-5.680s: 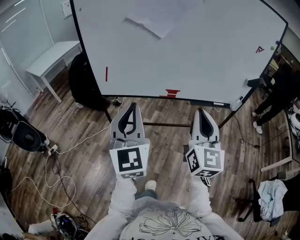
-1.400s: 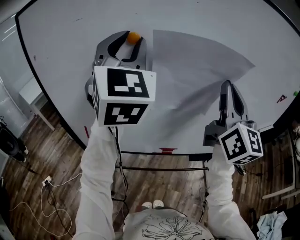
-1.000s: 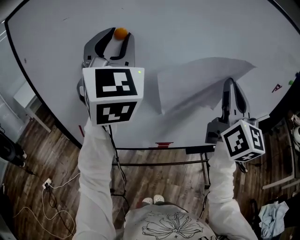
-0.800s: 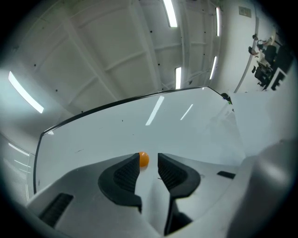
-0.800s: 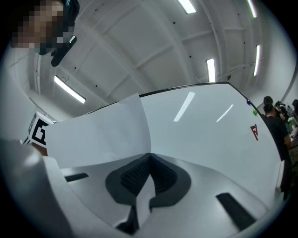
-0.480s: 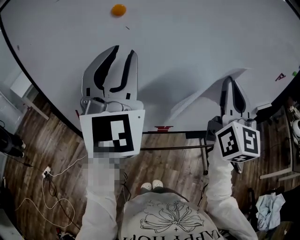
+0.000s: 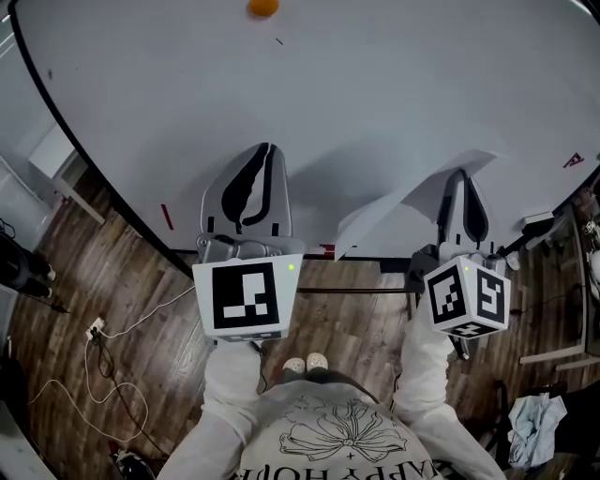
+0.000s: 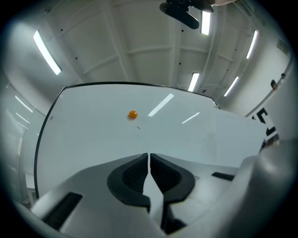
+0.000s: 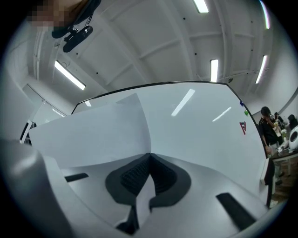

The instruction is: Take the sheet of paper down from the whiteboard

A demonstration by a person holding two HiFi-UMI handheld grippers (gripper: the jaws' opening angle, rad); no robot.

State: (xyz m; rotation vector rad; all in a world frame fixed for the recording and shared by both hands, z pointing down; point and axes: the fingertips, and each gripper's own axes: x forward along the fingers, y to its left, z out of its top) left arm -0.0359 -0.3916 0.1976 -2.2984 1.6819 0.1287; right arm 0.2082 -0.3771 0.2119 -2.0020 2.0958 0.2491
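Head view: the whiteboard (image 7: 375, 94) fills the upper frame, with an orange magnet (image 7: 263, 7) on it near the top edge. The left claw (image 7: 267, 148) is raised before the lower part of the board. Its jaws have just been closing and now stand together with nothing between them. The right claw (image 7: 458, 174) is clamped on the paper (image 7: 394, 211), gripping it near its upper right edge. From there the sheet curls down and to the left across the lower board, casting a shadow on it, well apart from the magnet. A wooden floor (image 7: 122, 309) with loose cables (image 7: 98, 328) lies below. Left gripper view: the left claw (image 8: 148, 155) shows only a thin slit between its dark pads (image 8: 132, 174) and holds nothing. The whiteboard (image 8: 93, 135) and the magnet (image 8: 132, 114) lie beyond it. Right gripper view: the right claw (image 9: 149, 155) is closed, with the paper (image 9: 88, 135) pinched between the pads (image 9: 132, 176). The sheet spreads up and to the left from the jaws. The whiteboard (image 9: 200, 121) stands behind, bearing a small red mark (image 9: 242, 127) near its right edge. A person (image 9: 267, 125) is visible at the far right.
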